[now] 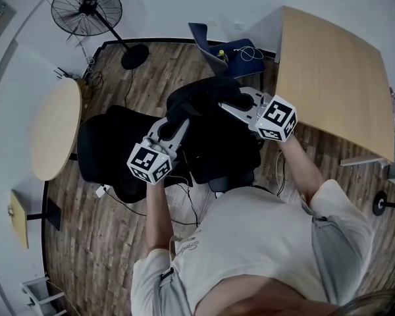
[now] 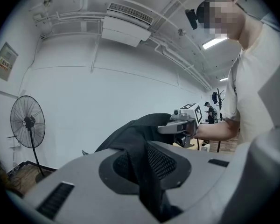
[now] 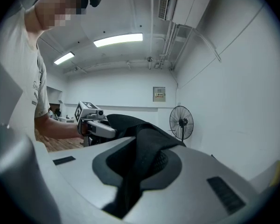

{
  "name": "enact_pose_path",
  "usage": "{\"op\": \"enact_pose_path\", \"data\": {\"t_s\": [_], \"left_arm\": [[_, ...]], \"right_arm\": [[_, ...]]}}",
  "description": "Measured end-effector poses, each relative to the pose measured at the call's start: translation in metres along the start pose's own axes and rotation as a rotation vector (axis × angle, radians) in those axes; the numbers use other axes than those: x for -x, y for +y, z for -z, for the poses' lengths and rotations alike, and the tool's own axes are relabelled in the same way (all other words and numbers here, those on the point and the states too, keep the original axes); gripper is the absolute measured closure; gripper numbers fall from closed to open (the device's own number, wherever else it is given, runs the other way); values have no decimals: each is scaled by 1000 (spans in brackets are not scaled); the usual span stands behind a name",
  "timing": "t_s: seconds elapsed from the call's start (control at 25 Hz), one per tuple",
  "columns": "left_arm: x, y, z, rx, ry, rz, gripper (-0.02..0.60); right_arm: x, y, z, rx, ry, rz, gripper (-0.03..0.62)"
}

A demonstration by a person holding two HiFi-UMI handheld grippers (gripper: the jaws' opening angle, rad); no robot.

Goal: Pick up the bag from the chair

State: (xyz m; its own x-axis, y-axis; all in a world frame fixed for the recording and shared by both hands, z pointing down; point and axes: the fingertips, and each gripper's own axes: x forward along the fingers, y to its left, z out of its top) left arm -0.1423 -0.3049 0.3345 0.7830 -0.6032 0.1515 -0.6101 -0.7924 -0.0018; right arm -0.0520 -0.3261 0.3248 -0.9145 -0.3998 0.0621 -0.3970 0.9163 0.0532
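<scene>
Gripping the black bag (image 1: 214,137) with both claws at once. In the left gripper view, left claw (image 2: 148,174) pinched shut on a fold of the bag's dark fabric, which rises up and away from the jaws. Same in the right gripper view: right claw (image 3: 133,171) closed onto a black, strap-like fold.

From the head view, bag at centre frame, bunched top toward 12 o'clock. Caught between the two claws, the left at its 9 o'clock side, the right near 1 o'clock. Directly over the black chair (image 1: 105,153), with the chair's dark bulk stretching out toward 9 o'clock. Cannot tell whether the bag's underside touches the seat.

Farther off:
- round tabletop (image 1: 52,127) at 9 o'clock
- rectangular wooden tabletop (image 1: 332,71) at 2 o'clock
- standing fan (image 1: 87,8) at 11 o'clock
- blue chair (image 1: 214,48) at 12 o'clock, by the wall

Wood-plank floor (image 1: 85,242) underneath.
</scene>
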Motion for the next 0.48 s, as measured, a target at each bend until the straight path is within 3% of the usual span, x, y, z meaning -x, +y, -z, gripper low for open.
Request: {"op": "enact_pose_path", "data": {"t_s": [0.48], "left_arm": [[9, -11, 11, 36, -20, 17, 525]], "right_arm": [[4, 14, 10, -6, 13, 0, 566]]}}
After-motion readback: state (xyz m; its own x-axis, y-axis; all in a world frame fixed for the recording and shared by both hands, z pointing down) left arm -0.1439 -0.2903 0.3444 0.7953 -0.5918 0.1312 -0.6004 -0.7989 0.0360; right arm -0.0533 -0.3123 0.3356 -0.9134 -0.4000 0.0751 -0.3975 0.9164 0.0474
